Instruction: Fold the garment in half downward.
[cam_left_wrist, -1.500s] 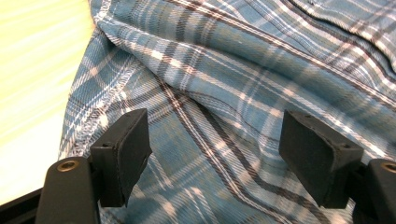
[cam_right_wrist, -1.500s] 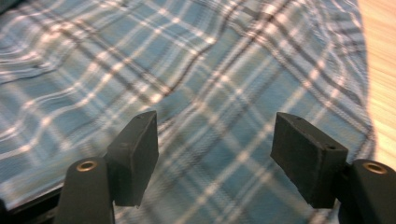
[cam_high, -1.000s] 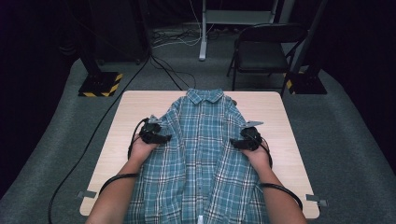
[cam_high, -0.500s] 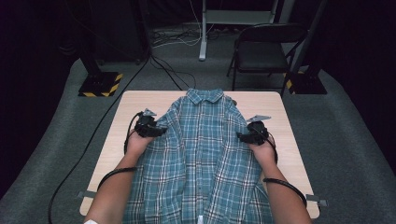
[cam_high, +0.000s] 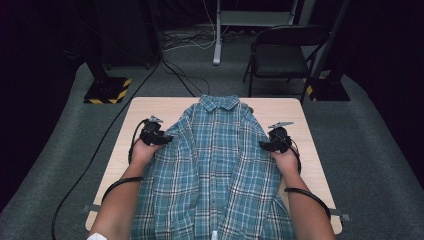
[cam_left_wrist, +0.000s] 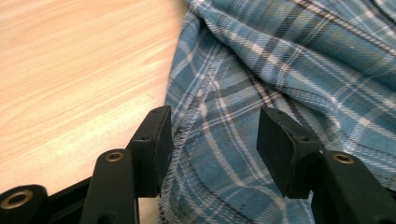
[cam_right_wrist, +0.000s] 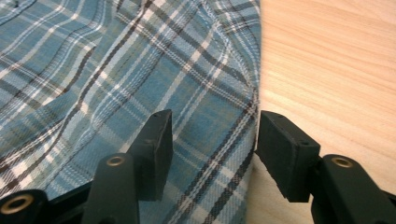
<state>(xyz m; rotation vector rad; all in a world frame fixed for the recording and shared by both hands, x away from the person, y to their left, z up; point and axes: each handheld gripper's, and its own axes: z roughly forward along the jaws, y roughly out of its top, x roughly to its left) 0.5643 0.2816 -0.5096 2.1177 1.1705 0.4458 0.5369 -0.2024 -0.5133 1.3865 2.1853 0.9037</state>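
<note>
A teal plaid shirt (cam_high: 215, 165) lies spread on the wooden table (cam_high: 150, 107), collar at the far end and hem hanging over the near edge. My left gripper (cam_high: 165, 138) sits at the shirt's left side seam. In the left gripper view the frayed edge of the shirt (cam_left_wrist: 219, 116) runs between the jaws of the left gripper (cam_left_wrist: 212, 149), which have just been closing, and a gap is left. My right gripper (cam_high: 263, 145) is at the right side seam. The right gripper (cam_right_wrist: 212, 149) straddles the shirt edge (cam_right_wrist: 210, 93), also just closing, pads apart from the cloth.
Bare tabletop (cam_left_wrist: 70, 70) lies outside each seam. A black folding chair (cam_high: 285, 55) stands behind the table. Cables (cam_high: 185, 75) and striped stand bases (cam_high: 107, 90) are on the grey floor beyond. Both forearms lie along the shirt's sides.
Both hands have slid away from the person and slightly outward, from over the shirt's body to its left and right side edges.
</note>
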